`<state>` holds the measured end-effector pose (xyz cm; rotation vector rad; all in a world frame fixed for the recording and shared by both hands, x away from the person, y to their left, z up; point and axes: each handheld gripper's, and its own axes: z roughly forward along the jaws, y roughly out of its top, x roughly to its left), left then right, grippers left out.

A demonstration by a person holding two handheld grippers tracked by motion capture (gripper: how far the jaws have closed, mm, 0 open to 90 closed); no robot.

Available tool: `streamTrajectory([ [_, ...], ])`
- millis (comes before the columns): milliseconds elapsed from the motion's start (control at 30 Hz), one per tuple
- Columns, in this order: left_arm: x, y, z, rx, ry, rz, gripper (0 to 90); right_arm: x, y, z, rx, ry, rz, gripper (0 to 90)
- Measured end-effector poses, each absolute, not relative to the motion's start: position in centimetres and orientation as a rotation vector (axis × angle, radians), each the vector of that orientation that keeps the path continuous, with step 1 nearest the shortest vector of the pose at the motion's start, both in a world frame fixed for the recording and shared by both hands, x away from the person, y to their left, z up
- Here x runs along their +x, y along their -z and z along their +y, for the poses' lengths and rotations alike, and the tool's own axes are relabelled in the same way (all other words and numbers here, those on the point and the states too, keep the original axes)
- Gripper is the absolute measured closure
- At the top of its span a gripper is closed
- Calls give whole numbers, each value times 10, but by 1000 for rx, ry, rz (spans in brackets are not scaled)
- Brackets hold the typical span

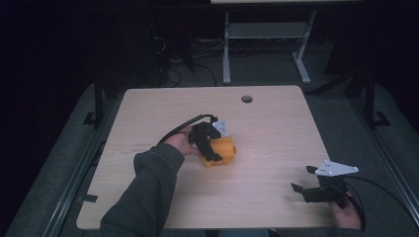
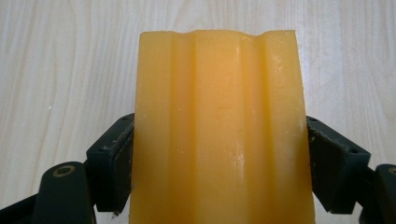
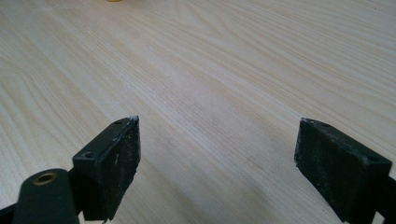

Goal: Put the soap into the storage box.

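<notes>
- My left gripper [image 1: 213, 143] sat near the middle of the pale wood-grain table [image 1: 148, 108], reaching in from my grey-sleeved left forearm [image 1: 143, 192].
- It was clenched around one yellow-orange ridged block of waxy-looking material [image 1: 222, 152], which rested on the tabletop just on the right side of my left hand [image 1: 180, 142].
- In the left gripper view the block [image 2: 219, 130] stood between the two black pads [image 2: 114, 161], a pad pressed against each of its flanks, and its grooved face ran forward past the jaw tips.
- I counted one block, with three shallow ridges running along its top face.
- A single round dark hole [image 1: 246, 98] lay in the table near the far edge, well apart from the block.
- My right gripper [image 1: 302, 179] hovered near the table's near right corner, well apart from the block, carrying a grey three-cornered plate [image 1: 336, 169] on top.
- In the right gripper view its jaws stood wide apart, released, with bare wood between the pads [image 3: 119, 161].
- There were two grippers in all, one in each of my hands.
</notes>
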<state>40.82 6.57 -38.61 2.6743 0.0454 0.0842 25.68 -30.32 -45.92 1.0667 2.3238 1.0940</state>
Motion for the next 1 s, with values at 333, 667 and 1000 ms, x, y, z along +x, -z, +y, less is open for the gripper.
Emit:
streamTrajectory([
  [333, 412, 393, 63, 2674, -53, 33, 206, 257, 459, -303, 1066, -1093, 2327, 139],
  [667, 413, 393, 64, 2673, -43, 67, 200, 256, 459, -302, 1063, -1093, 2332, 139],
  [1000, 412, 386, 69, 2658, -38, 95, 196, 257, 460, -302, 1058, -1094, 2331, 139],
])
